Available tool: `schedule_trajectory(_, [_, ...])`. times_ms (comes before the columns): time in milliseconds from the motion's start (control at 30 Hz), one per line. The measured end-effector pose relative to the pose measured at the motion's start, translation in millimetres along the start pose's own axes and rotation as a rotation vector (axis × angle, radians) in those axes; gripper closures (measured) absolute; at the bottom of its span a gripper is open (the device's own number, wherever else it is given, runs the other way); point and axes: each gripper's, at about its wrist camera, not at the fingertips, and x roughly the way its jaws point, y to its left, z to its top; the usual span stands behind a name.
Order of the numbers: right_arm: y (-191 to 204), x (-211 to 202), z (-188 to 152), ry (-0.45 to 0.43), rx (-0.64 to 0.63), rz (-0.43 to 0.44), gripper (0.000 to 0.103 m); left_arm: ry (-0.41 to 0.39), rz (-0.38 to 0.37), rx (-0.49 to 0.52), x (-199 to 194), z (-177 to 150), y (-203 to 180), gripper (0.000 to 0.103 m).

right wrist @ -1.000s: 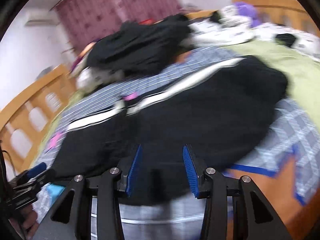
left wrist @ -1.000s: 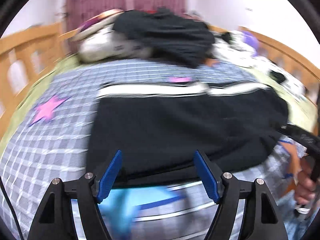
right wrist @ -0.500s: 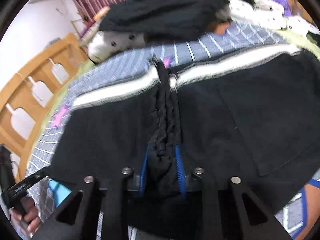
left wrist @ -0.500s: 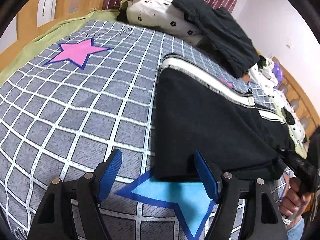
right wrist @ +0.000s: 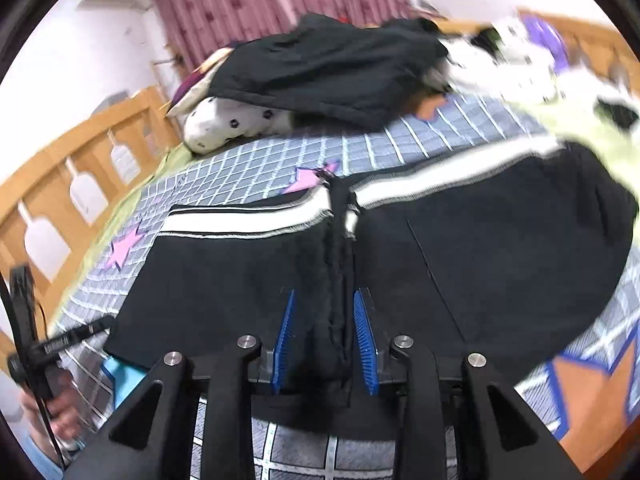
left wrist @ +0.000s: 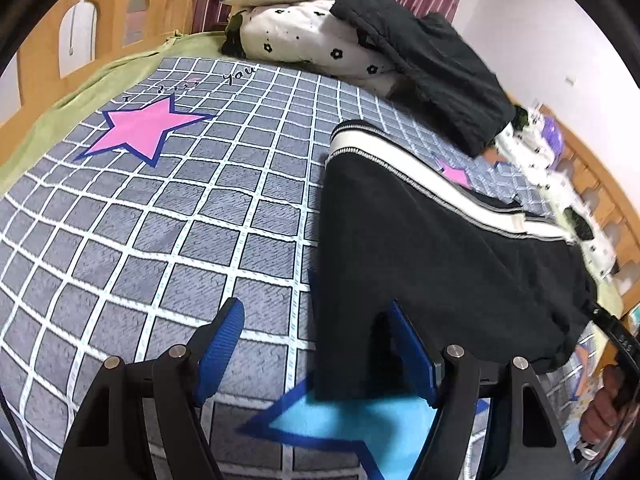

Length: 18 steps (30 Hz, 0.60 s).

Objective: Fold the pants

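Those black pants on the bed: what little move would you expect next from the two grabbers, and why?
Probably the left gripper closes on the pants' near corner. Its blue fingers stand wide open with that hem corner between them, while the right gripper already pinches a bunched ridge of the fabric. With both holds, the cloth could be lifted to fold.

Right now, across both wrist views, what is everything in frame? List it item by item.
pants: one, black with white side stripe, flat on the bed, bunched at the middle
bedspread: one, grey grid with pink and blue stars, under the pants
dark garment: one, black, draped over the pillow
pillow: one, white with black flowers, at the head of the bed
bed rail: wooden, along the bed's edge
curtain: maroon, behind the bed
left gripper: open, at the pants' corner
right gripper: shut on the pants' bunched middle
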Motion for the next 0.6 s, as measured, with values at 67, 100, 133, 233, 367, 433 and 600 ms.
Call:
schedule_trajectory(67, [6.8,13.5,-1.7,0.03,-0.056,-0.018,0.073,0.033,0.025,0.021,11.5,-4.1,-2.3,0.03])
schedule_trajectory(100, [8.8,21.3,-5.4,0.06,-0.072,-0.036,0.073,0.05,0.04,0.037,17.8,-8.5,-3.8,0.029])
schedule_trajectory(133, [9.1,32.9,-12.0,0.109,-0.088,-0.048,0.073,0.04,0.045,0.051,18.3,-10.7,-4.5,0.029])
schedule_trajectory(233, [8.2,40.5,-26.0,0.132,-0.121,-0.063,0.073,0.038,0.045,0.076,12.8,-10.8,-5.8,0.029])
schedule_trajectory(367, [12.3,27.5,-1.0,0.07,-0.132,-0.026,0.072,0.041,0.008,0.036,8.4,-6.4,1.7,0.029])
schedule_trajectory(433, [15.6,35.3,13.3,0.056,-0.16,-0.037,0.072,0.037,0.003,0.03,8.9,-5.5,4.1,0.029])
schedule_trajectory(600, [19.6,69.6,34.4,0.091,-0.205,-0.062,0.073,0.031,0.006,0.041,10.0,-4.5,2.9,0.029])
